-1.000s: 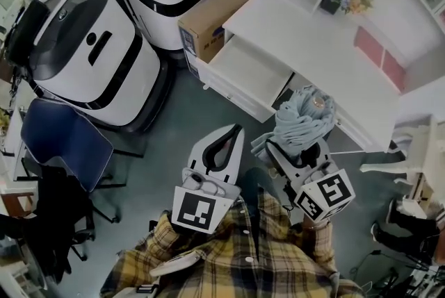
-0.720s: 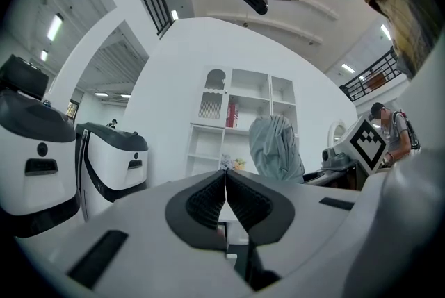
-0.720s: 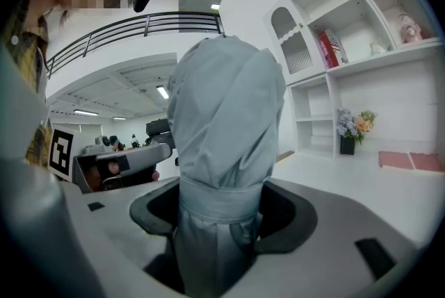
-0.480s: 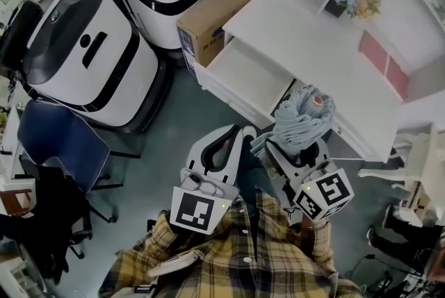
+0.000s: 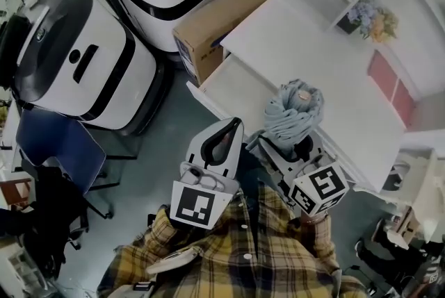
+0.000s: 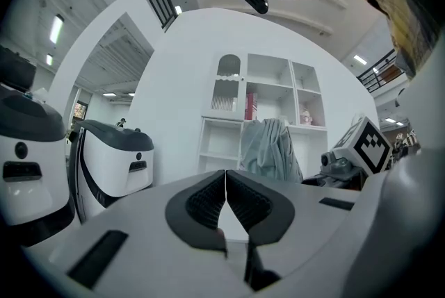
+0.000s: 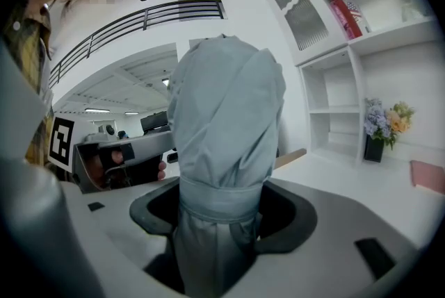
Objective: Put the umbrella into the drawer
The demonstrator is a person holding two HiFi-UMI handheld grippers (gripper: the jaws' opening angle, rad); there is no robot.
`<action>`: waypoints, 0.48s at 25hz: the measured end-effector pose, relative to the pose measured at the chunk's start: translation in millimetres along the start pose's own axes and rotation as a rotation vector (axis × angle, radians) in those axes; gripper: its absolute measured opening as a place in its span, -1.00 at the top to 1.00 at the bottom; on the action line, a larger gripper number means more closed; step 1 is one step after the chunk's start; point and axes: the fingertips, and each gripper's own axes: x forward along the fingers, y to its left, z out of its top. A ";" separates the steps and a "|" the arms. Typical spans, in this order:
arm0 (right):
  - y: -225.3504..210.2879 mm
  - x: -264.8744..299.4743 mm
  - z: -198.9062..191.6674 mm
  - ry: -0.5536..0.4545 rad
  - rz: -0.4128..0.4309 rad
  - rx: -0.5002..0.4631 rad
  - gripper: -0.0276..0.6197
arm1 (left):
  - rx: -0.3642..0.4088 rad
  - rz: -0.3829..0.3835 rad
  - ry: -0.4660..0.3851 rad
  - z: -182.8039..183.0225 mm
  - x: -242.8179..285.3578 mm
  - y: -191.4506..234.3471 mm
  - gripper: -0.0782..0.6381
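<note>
A folded grey-blue umbrella (image 5: 293,111) stands upright in my right gripper (image 5: 286,143), which is shut on it near its lower end. Its top hangs over the right end of the open white drawer (image 5: 231,83) under the white desk (image 5: 327,57). The right gripper view shows the jaws (image 7: 221,214) clamped round the umbrella (image 7: 224,130) at its strap. My left gripper (image 5: 231,126) is shut with nothing in it, its tip just short of the drawer's front edge. In the left gripper view its pads (image 6: 208,203) meet, and the umbrella (image 6: 271,149) shows beyond them.
A cardboard box (image 5: 224,14) lies on the floor against the desk's left end. Two big white and black machines (image 5: 80,64) stand to the left, with a blue chair (image 5: 57,144) beside them. White shelves with a flower pot (image 5: 368,20) rise behind the desk.
Both grippers and the umbrella have come closer to the desk. The umbrella's top now overlaps the drawer's right end. Neither gripper has changed its state.
</note>
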 end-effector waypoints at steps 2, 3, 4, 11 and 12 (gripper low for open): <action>-16.5 12.8 9.6 0.009 0.028 -0.010 -0.02 | 0.004 0.023 -0.001 6.6 20.1 8.4 0.72; -24.9 18.9 14.2 0.013 0.041 -0.016 -0.02 | 0.008 0.035 -0.001 9.5 29.7 12.8 0.72; -33.4 24.8 18.5 0.017 0.053 -0.021 -0.02 | 0.010 0.048 -0.003 12.4 39.4 17.2 0.72; -84.2 62.8 37.3 0.058 0.137 -0.032 -0.02 | 0.011 0.131 -0.002 22.6 102.0 40.8 0.72; -88.6 68.2 39.4 0.064 0.148 -0.034 -0.02 | 0.007 0.141 0.004 21.9 108.7 44.3 0.72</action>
